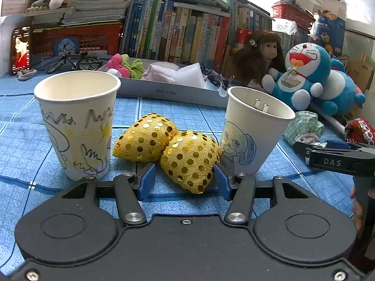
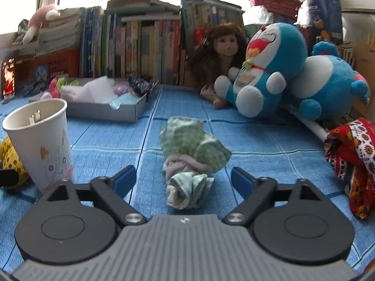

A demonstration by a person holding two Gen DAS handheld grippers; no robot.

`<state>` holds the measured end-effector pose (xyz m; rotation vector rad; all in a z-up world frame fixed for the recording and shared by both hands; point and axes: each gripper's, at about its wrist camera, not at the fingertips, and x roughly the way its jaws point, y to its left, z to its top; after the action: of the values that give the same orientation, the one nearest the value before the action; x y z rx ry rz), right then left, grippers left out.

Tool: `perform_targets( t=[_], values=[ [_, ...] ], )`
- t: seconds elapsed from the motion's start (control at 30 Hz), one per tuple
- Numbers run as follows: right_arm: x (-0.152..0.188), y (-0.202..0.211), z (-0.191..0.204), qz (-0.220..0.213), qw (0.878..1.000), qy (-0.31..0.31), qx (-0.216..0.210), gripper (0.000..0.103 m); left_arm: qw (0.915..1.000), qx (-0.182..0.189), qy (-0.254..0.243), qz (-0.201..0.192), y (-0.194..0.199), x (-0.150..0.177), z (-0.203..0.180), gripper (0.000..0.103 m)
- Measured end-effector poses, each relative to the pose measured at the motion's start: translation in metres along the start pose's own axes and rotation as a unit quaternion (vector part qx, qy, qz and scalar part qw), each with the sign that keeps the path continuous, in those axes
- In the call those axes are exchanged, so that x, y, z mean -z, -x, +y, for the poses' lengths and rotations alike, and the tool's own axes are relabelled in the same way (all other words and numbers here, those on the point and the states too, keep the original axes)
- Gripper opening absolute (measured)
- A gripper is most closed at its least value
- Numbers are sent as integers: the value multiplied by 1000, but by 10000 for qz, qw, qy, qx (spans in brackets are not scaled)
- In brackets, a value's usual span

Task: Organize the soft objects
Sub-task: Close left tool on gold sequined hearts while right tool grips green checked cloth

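Two gold sequinned soft hearts lie on the blue mat between two paper cups. The nearer heart (image 1: 190, 164) sits between the blue pads of my open left gripper (image 1: 185, 179); the right pad is at its side, the left pad stands apart. The farther heart (image 1: 145, 138) leans against it. A green checked cloth bundle (image 2: 189, 157) lies in front of my open right gripper (image 2: 184, 182), between its fingers without contact. A red patterned cloth (image 2: 351, 159) lies at the right. The grey tray (image 2: 131, 113) holds soft items.
The left paper cup (image 1: 77, 121) and the right paper cup (image 1: 253, 131) with a plug inside flank the hearts. Doraemon plush toys (image 2: 269, 75) and a doll (image 2: 222, 53) sit against the bookshelf (image 1: 182, 32). My right gripper shows in the left wrist view (image 1: 304, 144).
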<state>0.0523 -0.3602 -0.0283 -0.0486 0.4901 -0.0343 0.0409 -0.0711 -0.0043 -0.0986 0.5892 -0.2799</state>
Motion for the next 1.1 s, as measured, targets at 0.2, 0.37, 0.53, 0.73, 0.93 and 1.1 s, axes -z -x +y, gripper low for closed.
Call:
perform_targets(
  t=[0.2, 0.37, 0.53, 0.73, 0.93, 1.1],
  values=[
    [0, -5, 4, 102, 9999, 103, -73, 65, 9998, 92, -166, 17, 1, -1, -1, 32],
    [3, 0, 5, 66, 9998, 106, -141, 41, 9991, 121, -396, 0, 12, 2, -1, 29],
    [4, 10, 12, -14, 9992, 181, -345, 40, 9986, 260, -455, 61, 26, 3, 4, 28],
    [8, 29, 24, -83, 9971, 312, -694, 41, 9978, 361, -557, 94, 44, 7, 10, 39],
    [11, 34, 31, -176, 9963, 336, -765, 58, 9985, 246, -490, 74, 42, 11, 9, 52],
    [11, 31, 33, -208, 9967, 310, -721, 61, 9991, 160, -394, -55, 31, 12, 4, 62]
  ],
)
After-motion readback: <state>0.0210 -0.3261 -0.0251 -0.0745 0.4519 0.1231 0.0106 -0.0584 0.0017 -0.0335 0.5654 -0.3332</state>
